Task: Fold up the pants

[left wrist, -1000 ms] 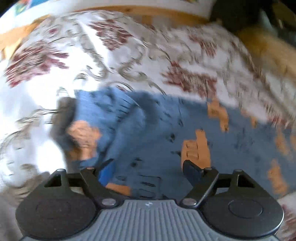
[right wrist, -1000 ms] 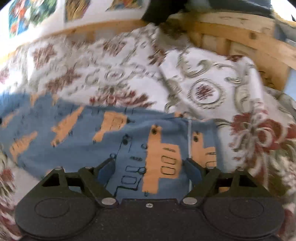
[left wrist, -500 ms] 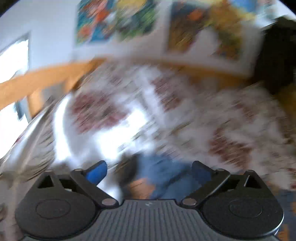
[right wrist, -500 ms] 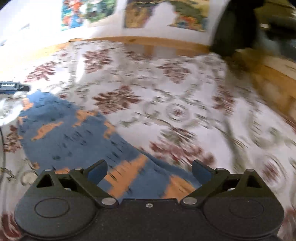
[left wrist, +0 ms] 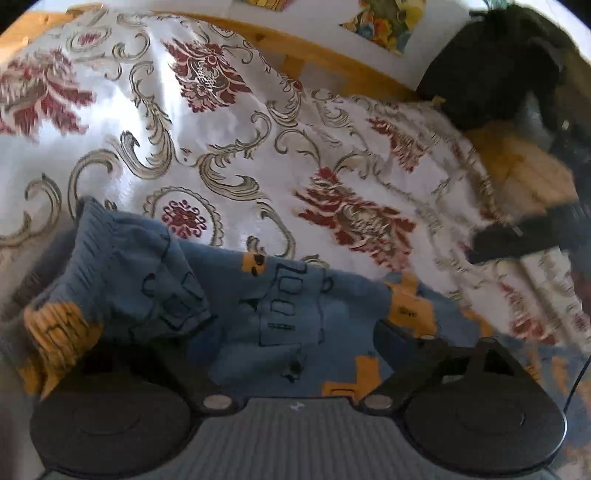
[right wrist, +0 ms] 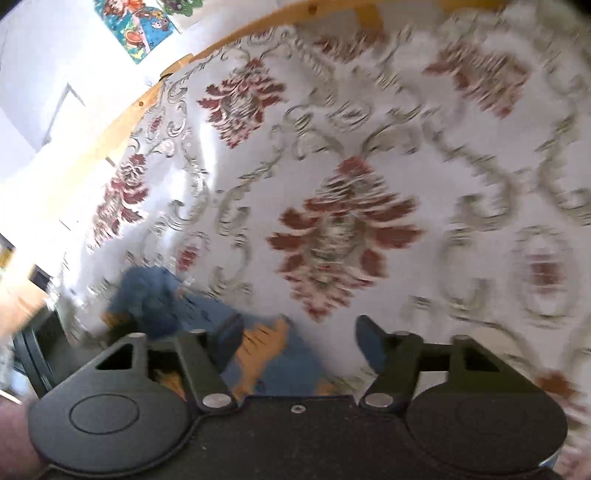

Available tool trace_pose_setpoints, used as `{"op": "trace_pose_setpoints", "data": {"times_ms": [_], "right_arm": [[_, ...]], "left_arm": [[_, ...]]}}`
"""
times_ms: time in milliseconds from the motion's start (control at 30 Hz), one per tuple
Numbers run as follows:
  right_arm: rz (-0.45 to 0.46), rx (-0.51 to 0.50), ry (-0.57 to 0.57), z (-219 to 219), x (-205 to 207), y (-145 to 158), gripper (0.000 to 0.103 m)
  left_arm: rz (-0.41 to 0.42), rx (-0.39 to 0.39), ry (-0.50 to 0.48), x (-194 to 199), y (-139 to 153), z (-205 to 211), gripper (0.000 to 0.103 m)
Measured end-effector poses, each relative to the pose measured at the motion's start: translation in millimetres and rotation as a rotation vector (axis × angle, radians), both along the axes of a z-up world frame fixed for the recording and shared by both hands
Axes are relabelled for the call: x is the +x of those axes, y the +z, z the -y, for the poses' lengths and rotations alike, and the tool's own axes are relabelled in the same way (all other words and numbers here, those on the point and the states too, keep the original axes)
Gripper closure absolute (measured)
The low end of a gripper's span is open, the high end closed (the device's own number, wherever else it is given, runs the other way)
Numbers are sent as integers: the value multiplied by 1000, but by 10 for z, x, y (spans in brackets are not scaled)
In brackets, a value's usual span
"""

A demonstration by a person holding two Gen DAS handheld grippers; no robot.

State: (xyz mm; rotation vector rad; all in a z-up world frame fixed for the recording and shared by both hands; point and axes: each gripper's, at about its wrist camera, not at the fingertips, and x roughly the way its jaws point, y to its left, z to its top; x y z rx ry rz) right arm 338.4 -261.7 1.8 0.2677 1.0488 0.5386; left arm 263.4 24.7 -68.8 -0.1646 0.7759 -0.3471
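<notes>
Close under the left gripper [left wrist: 291, 332], the pants [left wrist: 266, 310] lie bunched on the bedspread [left wrist: 229, 122]: blue knit, orange patches, ribbed cuff [left wrist: 62, 332] curled up at the near left. Left fingers spread wide with cloth lying between and over them; the left finger is buried under the cuff. They look unclamped, pinching nothing that shows.

Right gripper [right wrist: 299, 343]: fingers also wide apart, nothing held. Only a blurred stretch of the pants [right wrist: 258, 350] shows by its left finger, a rumpled end [right wrist: 147, 295] further left. View smeared by motion.

Beyond: floral bedspread, wooden bed frame [left wrist: 332, 55], pictures on the wall [left wrist: 384, 22], dark bundle [left wrist: 495, 62] at far right.

Step in hand, as judged: re-gripping for a fold. To do it well, flatten the curled cuff first, take both layers at the edge, both grippers level, then carry across low so the cloth does not drag.

Against half a second ago: the left view has dropped from wall and headboard to the pants, now sharp. The right view has swung off the long blue leg to mostly bare bedspread.
</notes>
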Motion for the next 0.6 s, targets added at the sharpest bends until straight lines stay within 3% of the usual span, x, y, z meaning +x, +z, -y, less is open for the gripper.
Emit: {"op": "trace_pose_setpoints", "data": {"times_ms": [200,267,433,533,600], "right_arm": [[-31,-73,93,-410,178,-313,66],[-24,-93,105,-467,153,-366,98],[108,-121,74,-454,55,-225,101],[134,-165,68,-479,83,-282,101],[128,-202,75,-497,87,-384,96]], "left_arm": [[65,125,-20,-95,-48,58,22],[67,113,-18,-146,-5,12,22],[49,74,12,-111,28,-120,30],[40,75,31,-129,68,-233,38],[39,83,70,-208,120,-347,40]]}}
